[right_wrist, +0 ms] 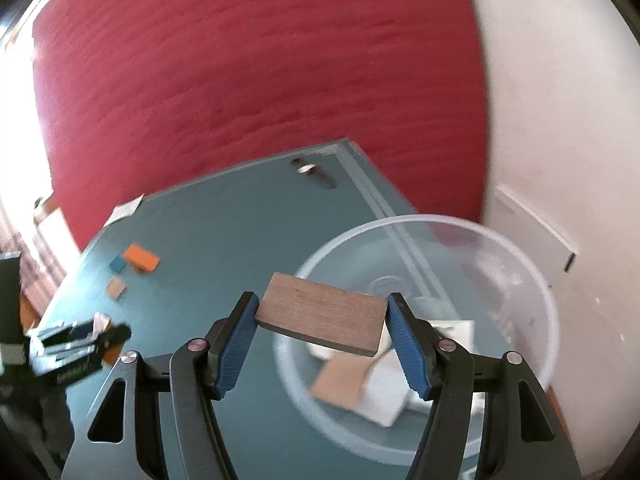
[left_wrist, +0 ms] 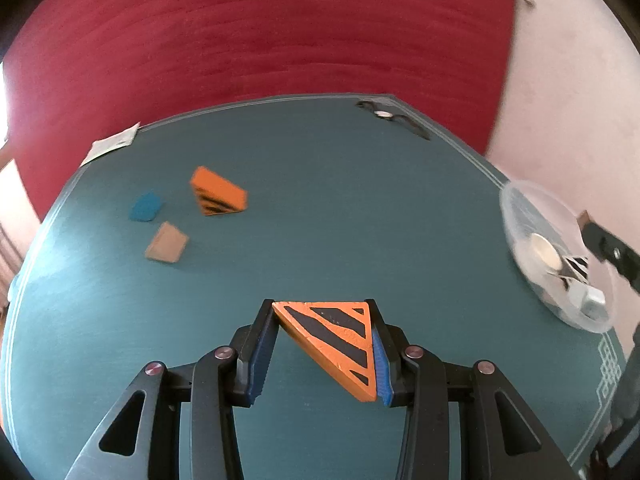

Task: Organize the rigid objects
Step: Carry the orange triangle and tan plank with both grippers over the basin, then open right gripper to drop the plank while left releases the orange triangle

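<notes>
My left gripper (left_wrist: pixel 322 312) is shut on an orange triangle block with black stripes (left_wrist: pixel 340 340), held above the teal table (left_wrist: pixel 320 200). My right gripper (right_wrist: pixel 322 304) is shut on a brown wooden block (right_wrist: pixel 324 314), held over the near rim of a clear plastic bowl (right_wrist: pixel 532 276). The bowl holds several blocks (right_wrist: pixel 384 396) and also shows at the right of the left wrist view (left_wrist: pixel 520 208). On the table's far left lie a second orange striped block (left_wrist: pixel 218 196), a blue block (left_wrist: pixel 146 207) and a tan block (left_wrist: pixel 167 243).
A small dark object with a metal disc (left_wrist: pixel 386 114) lies at the table's far edge. A white paper (left_wrist: pixel 114 144) sits at the far left corner. A red wall is behind the table, a pale wall at right. The left gripper appears in the right wrist view (right_wrist: pixel 80 344).
</notes>
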A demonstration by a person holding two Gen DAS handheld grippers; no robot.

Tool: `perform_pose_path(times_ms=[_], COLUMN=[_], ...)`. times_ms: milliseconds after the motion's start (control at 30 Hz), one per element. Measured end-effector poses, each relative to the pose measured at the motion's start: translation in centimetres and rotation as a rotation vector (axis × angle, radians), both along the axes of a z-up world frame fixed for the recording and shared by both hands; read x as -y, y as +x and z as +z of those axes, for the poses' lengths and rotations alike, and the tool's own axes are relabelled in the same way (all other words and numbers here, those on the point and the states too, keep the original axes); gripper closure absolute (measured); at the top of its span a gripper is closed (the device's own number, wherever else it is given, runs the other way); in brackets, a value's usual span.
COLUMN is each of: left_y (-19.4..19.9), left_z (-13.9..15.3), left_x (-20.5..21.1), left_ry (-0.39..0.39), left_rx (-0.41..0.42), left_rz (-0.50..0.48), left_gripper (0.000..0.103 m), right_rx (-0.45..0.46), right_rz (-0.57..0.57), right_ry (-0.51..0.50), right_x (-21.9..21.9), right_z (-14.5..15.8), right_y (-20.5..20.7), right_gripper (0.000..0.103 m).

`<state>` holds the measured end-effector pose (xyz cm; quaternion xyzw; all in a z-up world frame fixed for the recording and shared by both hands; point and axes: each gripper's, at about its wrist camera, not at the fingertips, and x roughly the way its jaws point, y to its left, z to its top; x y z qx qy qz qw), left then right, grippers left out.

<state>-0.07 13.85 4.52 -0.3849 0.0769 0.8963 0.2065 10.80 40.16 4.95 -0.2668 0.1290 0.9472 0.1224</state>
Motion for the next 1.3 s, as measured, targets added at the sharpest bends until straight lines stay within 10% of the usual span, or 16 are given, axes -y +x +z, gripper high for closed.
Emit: perform_pose_path(times_ms=[1300], left_y=[3.9], left_z=[2.6], left_x=[-14.2], left_ry=[0.05], left_rx=[-0.006], left_rz=[-0.372], left_gripper=[0.058], right_rx=[-0.058], right_rz=[-0.293], right_ry=[-0.024], right_x=[-7.0], right_z=[0.1], right_y=[2.8], right_gripper=[0.035])
